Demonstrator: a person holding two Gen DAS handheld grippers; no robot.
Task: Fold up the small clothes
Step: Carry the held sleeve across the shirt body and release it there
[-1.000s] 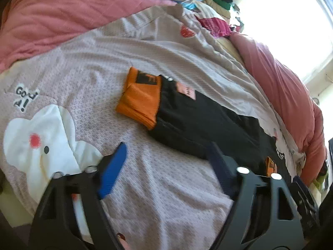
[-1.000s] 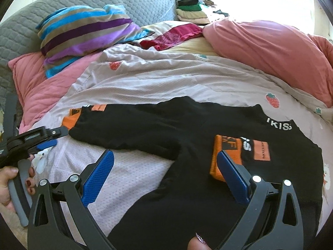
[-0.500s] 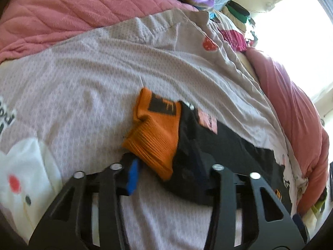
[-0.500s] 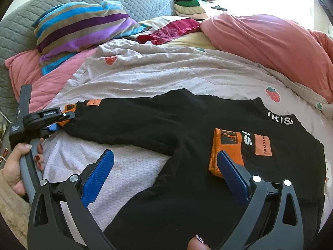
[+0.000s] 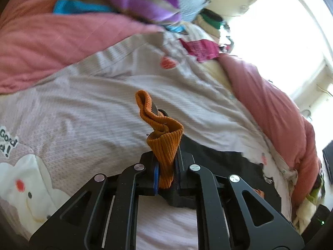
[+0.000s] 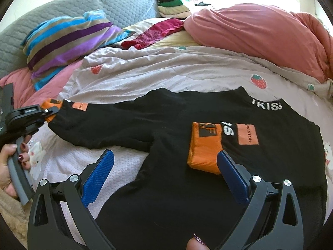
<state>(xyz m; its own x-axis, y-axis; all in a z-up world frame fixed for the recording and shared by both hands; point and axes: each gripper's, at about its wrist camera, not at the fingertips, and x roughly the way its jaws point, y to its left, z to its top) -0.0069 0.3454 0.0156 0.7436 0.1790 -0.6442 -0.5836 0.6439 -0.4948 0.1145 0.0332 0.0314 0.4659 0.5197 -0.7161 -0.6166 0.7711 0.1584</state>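
A black sweatshirt (image 6: 166,125) with orange cuffs lies spread on the bed. One sleeve is folded across the chest, its orange cuff (image 6: 205,145) lying on the body. My left gripper (image 5: 165,175) is shut on the other sleeve's orange cuff (image 5: 162,137), which stands up between the jaws; it also shows in the right wrist view (image 6: 44,112) at the far left. My right gripper (image 6: 166,177) is open and empty, hovering over the lower body of the sweatshirt, its right finger (image 6: 233,179) beside the folded cuff.
The bed has a pale strawberry-print cover (image 6: 187,77). A pink duvet (image 6: 260,35) is bunched at the right, a striped pillow (image 6: 68,39) and a grey headboard (image 6: 124,4) at the back, a red garment (image 6: 158,31) and a stack of folded clothes (image 6: 172,6) beyond.
My left gripper moved in on the outstretched sleeve's orange cuff, closed on it and lifted it. The right gripper stayed open, shifting only slightly over the sweatshirt.
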